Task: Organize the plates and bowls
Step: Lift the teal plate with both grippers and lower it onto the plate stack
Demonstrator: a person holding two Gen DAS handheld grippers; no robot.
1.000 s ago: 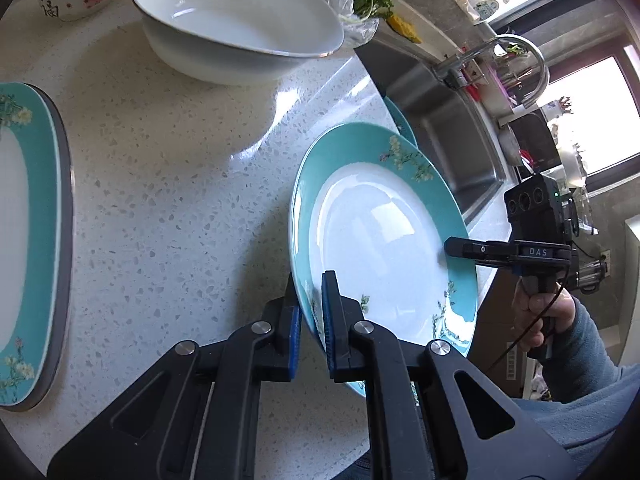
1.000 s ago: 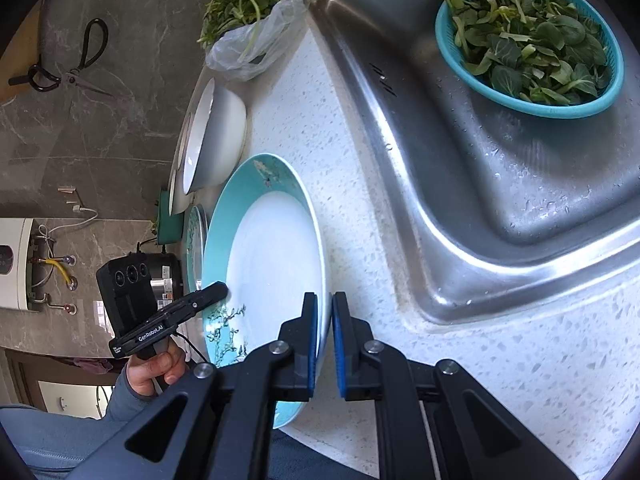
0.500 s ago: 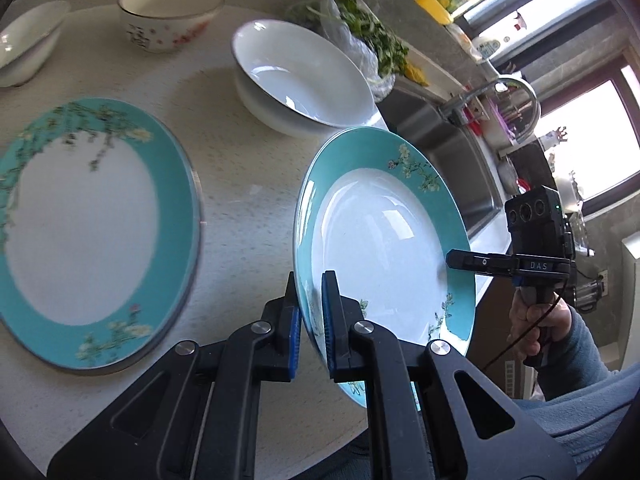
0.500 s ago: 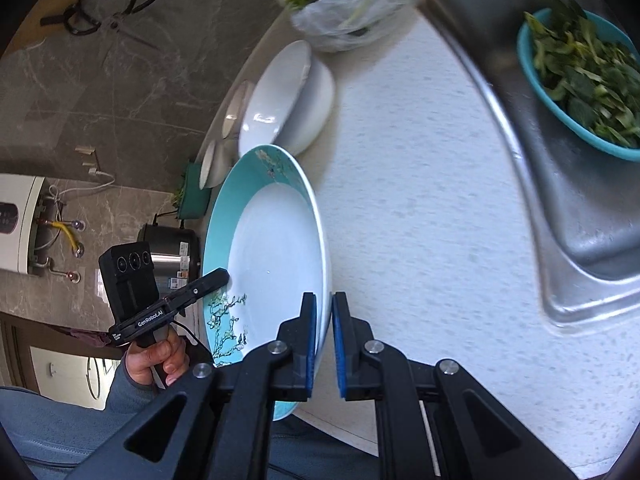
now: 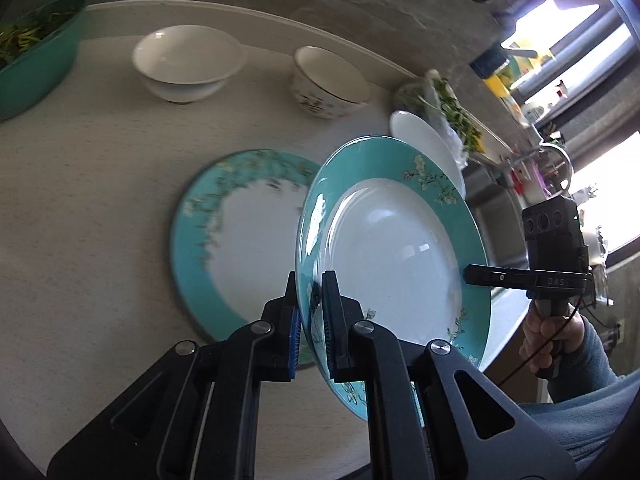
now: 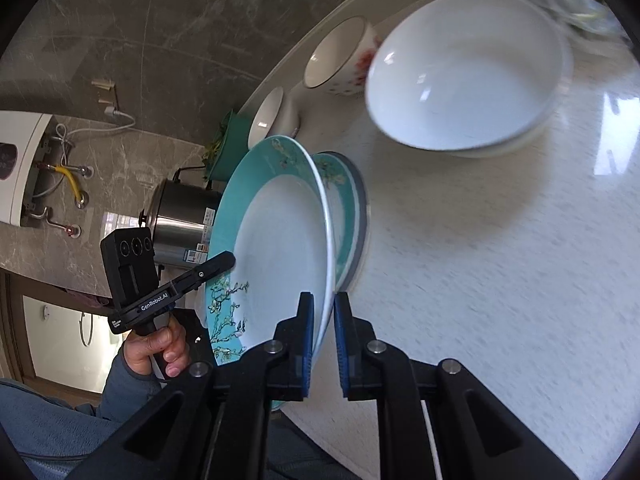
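Both grippers hold one teal-rimmed plate [image 5: 396, 252] by opposite edges, lifted and tilted above the counter. My left gripper [image 5: 311, 316] is shut on its near rim; my right gripper [image 6: 321, 332] is shut on the other rim, where the plate [image 6: 280, 248] also shows. A second teal-rimmed plate [image 5: 244, 240] lies flat on the counter just beyond and partly under the held one; it also shows in the right wrist view [image 6: 348, 220]. A large white bowl [image 6: 464, 72], a floral bowl [image 5: 328, 80] and a small white bowl [image 5: 186, 62] stand behind.
A teal colander of greens [image 5: 32, 56] stands at the far left. A bag of greens [image 5: 452, 116] and the sink [image 5: 496, 216] lie to the right. A steel pot [image 6: 180, 224] stands beyond the counter edge. The wall runs behind the bowls.
Both grippers carried the held plate leftward along the counter, away from the sink. It now hangs over the edge of the flat teal plate. Both grips stayed shut.
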